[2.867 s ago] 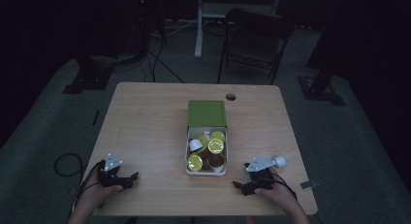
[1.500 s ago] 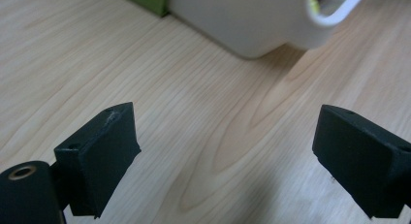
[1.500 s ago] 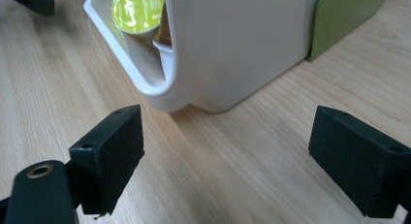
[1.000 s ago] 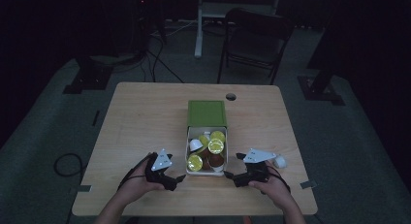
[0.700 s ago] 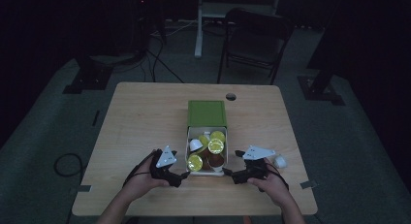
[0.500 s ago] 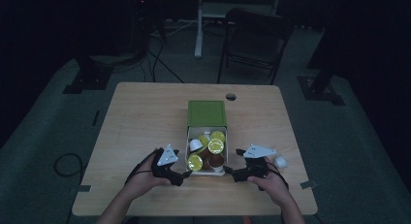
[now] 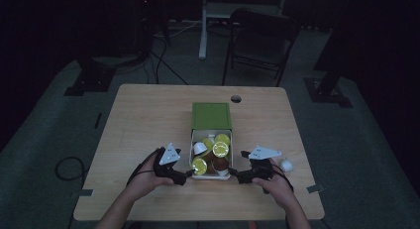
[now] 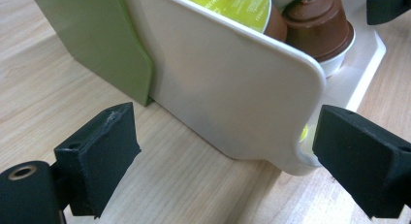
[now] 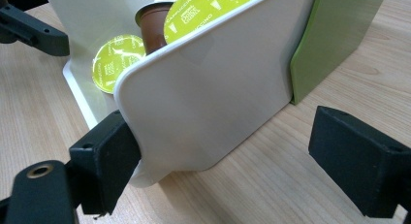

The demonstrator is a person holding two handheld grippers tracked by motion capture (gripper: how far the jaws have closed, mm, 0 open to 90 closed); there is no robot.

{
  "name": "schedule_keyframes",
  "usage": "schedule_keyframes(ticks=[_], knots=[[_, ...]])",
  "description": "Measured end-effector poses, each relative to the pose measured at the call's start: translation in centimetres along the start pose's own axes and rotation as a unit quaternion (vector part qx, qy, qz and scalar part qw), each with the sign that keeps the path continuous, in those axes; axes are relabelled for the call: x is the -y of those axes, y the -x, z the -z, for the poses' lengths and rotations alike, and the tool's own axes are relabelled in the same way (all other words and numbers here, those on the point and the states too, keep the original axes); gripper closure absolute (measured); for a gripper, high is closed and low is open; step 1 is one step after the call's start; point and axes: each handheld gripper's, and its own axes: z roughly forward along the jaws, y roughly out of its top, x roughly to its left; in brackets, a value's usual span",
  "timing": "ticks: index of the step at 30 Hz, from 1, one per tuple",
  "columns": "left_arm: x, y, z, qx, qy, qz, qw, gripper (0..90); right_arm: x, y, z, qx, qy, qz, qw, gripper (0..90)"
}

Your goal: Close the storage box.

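With both the left gripper point(image 7: 187, 176) and right gripper point(image 7: 233, 176) wide open, empty, flanking the tray point(image 7: 194, 140) near the table's front edge, uneven closing risked spilling capsules point(image 7: 220, 149).

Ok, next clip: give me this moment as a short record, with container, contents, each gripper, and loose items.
container: white tray pulled out of green sleeve, on wooden table
contents: coffee capsules, yellow-green lids and brown cups
left gripper: open, at the tray's near left corner, one jaw on each side of the wall
right gripper: open, at the tray's near right corner
loose items: one white capsule beside the right hand
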Motion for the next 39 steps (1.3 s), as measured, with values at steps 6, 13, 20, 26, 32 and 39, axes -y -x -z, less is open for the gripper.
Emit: schedule_keyframes(ticks=[6,13,20,26,32,39], knots=[[-0.5,-0.2,-0.1,-0.014,0.005,-0.001,0.9999,9.1,-0.1,0.2,0.0,0.010,-0.001,0.001,1.0000,12.3],[-0.8,-0.3,-0.3,-0.015,0.003,-0.002,0.9999,9.0,-0.2,0.5,0.1,0.021,0.003,0.001,0.9998,12.3],[-0.8,-0.7,-0.5,-0.017,0.006,0.008,0.9998,9.0,-0.3,0.6,0.0,0.027,0.003,0.000,0.9996,12.3],[-0.9,-0.9,-0.7,-0.021,0.008,0.008,0.9997,9.0,-0.6,0.8,-0.2,0.031,0.003,0.005,0.9995,12.3],[-1.0,-1.2,-0.9,-0.024,0.009,0.013,0.9996,9.1,-0.7,1.0,-0.4,0.032,0.002,-0.005,0.9995,12.3],[-1.2,-1.5,-1.0,-0.021,0.003,0.012,0.9997,9.0,-1.0,1.2,-0.6,0.035,0.000,-0.005,0.9994,12.3]])
